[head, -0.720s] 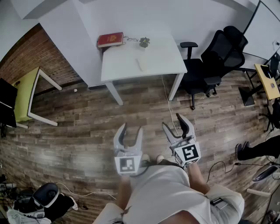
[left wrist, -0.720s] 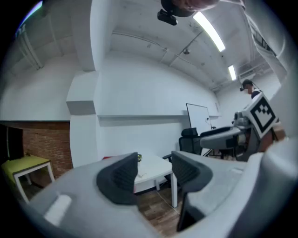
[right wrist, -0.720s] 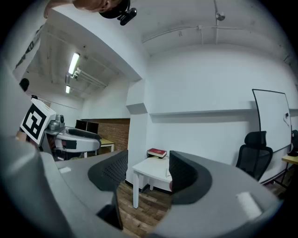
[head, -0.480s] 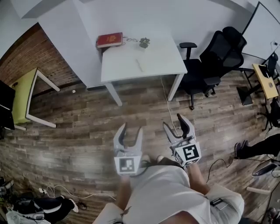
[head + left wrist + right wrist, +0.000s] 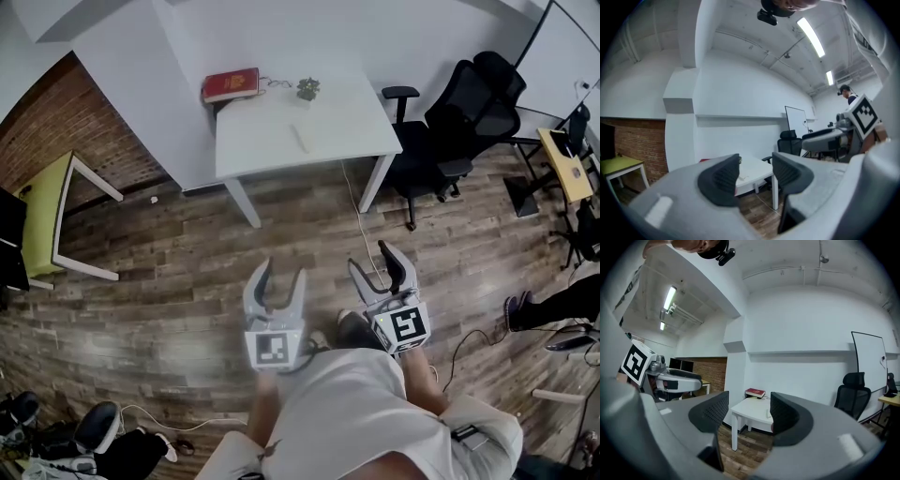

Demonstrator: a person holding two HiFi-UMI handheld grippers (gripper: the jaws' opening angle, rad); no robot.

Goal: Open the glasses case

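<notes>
A white table [image 5: 272, 155] stands far ahead against the white wall. On it lie a red book-like thing [image 5: 231, 83], a small green plant [image 5: 307, 89] and a slim pale oblong thing [image 5: 300, 139]; I cannot tell which is the glasses case. Both grippers hang level over the wooden floor, well short of the table. My left gripper [image 5: 281, 277] is open and empty, as is my right gripper [image 5: 382, 258]. The table shows between the left jaws [image 5: 757, 171] and between the right jaws [image 5: 749, 411], with the red thing [image 5: 755, 392] at its back.
A black office chair [image 5: 464, 122] stands right of the table, and a cable [image 5: 361, 216] runs over the floor from it. A yellow-green table [image 5: 47, 211] is at the left, a brick wall behind it. Another person's leg [image 5: 553, 309] shows at right; bags and shoes [image 5: 94, 441] at bottom left.
Both grippers keep the same open pose. The head view has shifted a little, and the dark things at the bottom left have moved.
</notes>
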